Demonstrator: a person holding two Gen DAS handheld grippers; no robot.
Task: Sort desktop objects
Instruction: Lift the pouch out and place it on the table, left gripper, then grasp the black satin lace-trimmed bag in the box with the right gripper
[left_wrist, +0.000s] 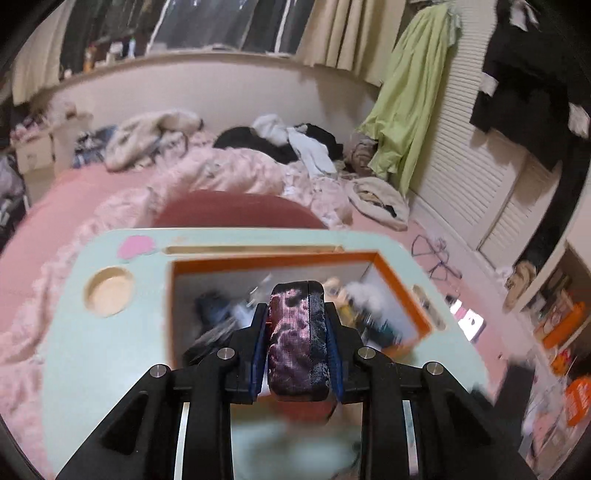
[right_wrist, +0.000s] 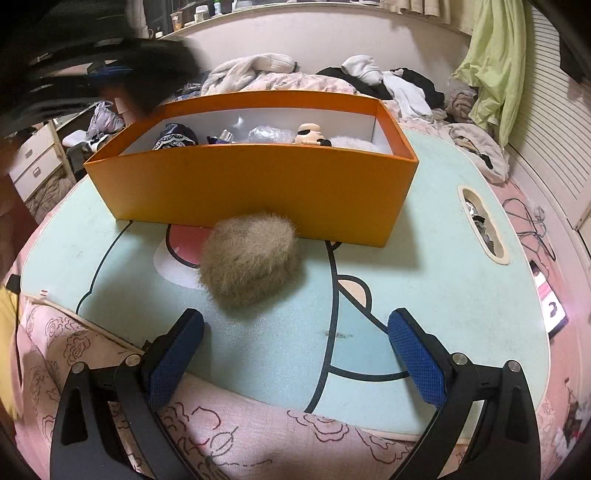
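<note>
My left gripper (left_wrist: 297, 295) is shut on a dark purple-and-black velvety case (left_wrist: 297, 339) and holds it above the open orange box (left_wrist: 273, 260). The box (right_wrist: 251, 188) stands on the pale green lap table (right_wrist: 436, 229) and holds several small items, among them a white helmet figure (right_wrist: 309, 133) and dark pouches (right_wrist: 173, 138). A beige furry ball (right_wrist: 251, 264) lies on the table just in front of the box. My right gripper (right_wrist: 295, 343) is open and empty, low over the table's near edge, just short of the furry ball. The left arm shows as a dark blur (right_wrist: 96, 70) at upper left.
The table (left_wrist: 110, 354) rests on a pink bed with rose-print bedding (right_wrist: 221, 439). It has a round cup recess (left_wrist: 109, 291) and a side slot (right_wrist: 482, 229). Clothes lie piled on the bed (left_wrist: 277, 140). A phone (right_wrist: 550, 299) lies at the right. Louvred doors (left_wrist: 469, 177) stand right.
</note>
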